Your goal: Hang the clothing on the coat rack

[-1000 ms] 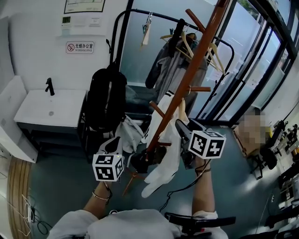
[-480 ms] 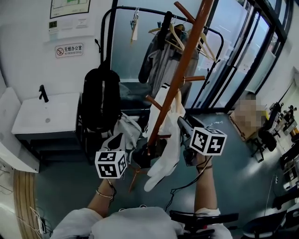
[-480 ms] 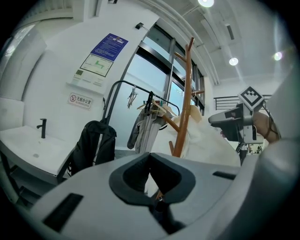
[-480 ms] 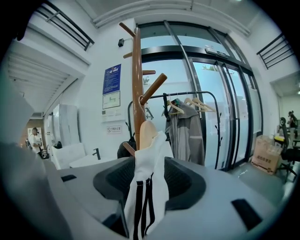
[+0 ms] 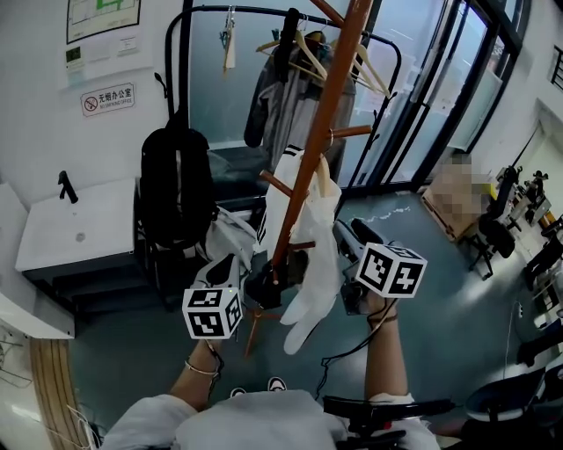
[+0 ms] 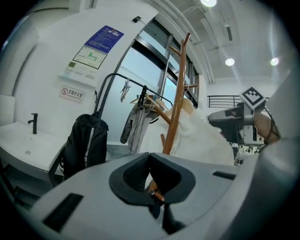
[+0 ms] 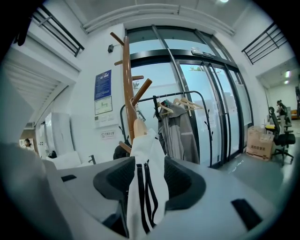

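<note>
The brown wooden coat rack [image 5: 321, 114] leans across the middle of the head view. A white garment [image 5: 310, 255] with black stripes is draped over one of its upper pegs and hangs down, one sleeve dangling. My left gripper [image 5: 266, 286] is shut on the rack's pole low down; in the left gripper view the coat rack [image 6: 176, 122] runs into the left gripper [image 6: 154, 190]. My right gripper [image 5: 341, 250] is shut on the garment's right side. In the right gripper view the striped garment [image 7: 147, 159] passes through the right gripper [image 7: 145, 187] up to the peg [image 7: 138, 126].
A black backpack [image 5: 176, 185] hangs on a dark stand to the left. Behind stands a black clothes rail [image 5: 264, 13] with a grey jacket [image 5: 290, 105] and wooden hangers. A white counter [image 5: 79, 228] is at far left, glass doors [image 5: 440, 97] at right, office chairs [image 5: 497, 237] beyond.
The head view has drifted, so the rack and rail sit further left and higher. Both grippers keep their holds, and the garment stays draped on the peg.
</note>
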{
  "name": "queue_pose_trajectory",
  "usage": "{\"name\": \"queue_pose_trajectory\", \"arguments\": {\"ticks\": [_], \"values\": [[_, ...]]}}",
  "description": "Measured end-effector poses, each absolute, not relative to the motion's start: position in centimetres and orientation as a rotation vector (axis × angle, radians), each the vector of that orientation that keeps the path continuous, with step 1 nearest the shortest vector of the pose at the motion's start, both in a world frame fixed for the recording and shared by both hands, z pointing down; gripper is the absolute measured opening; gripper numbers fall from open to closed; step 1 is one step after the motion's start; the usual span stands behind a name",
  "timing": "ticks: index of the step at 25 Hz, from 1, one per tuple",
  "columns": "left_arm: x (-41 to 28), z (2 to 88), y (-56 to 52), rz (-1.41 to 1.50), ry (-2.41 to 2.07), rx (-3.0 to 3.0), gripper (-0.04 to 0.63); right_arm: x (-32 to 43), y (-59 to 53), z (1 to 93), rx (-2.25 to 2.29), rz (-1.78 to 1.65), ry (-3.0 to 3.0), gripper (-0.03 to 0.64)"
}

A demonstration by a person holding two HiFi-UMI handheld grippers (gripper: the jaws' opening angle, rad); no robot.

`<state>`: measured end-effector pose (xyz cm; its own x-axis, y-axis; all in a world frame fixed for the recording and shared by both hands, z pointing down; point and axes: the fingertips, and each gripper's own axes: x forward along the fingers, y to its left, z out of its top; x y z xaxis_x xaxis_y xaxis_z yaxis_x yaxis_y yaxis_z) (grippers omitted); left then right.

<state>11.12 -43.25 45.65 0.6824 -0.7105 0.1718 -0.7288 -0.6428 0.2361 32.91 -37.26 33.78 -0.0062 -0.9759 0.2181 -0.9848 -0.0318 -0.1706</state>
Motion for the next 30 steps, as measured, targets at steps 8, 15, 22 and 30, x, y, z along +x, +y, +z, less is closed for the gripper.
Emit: {"name": "queue_pose_trajectory", "arguments": {"ticks": [8,15,22,30], "values": [[14.3,47.5,-42.1,0.14,-1.048,2.628,0.009,34.9,-34.4,34.9,2.32,0.47,-2.155,0.207],[16.2,47.4,-41.1,0.142,-1.054,2.639,0.009,38.0,-32.5,36.3,2.432,0.489,-2.08,0.104],[17.2,46.0,-40.4,0.116,-1.149,2.613,0.009,39.2,-32.7,40.4,2.356,0.541,-2.036,0.072],[17.6,46.1,-39.3,0.133,-1.248,2.576,0.009,41.1,-32.6,43.3,2.429,0.56,-1.985,0.025]]}}
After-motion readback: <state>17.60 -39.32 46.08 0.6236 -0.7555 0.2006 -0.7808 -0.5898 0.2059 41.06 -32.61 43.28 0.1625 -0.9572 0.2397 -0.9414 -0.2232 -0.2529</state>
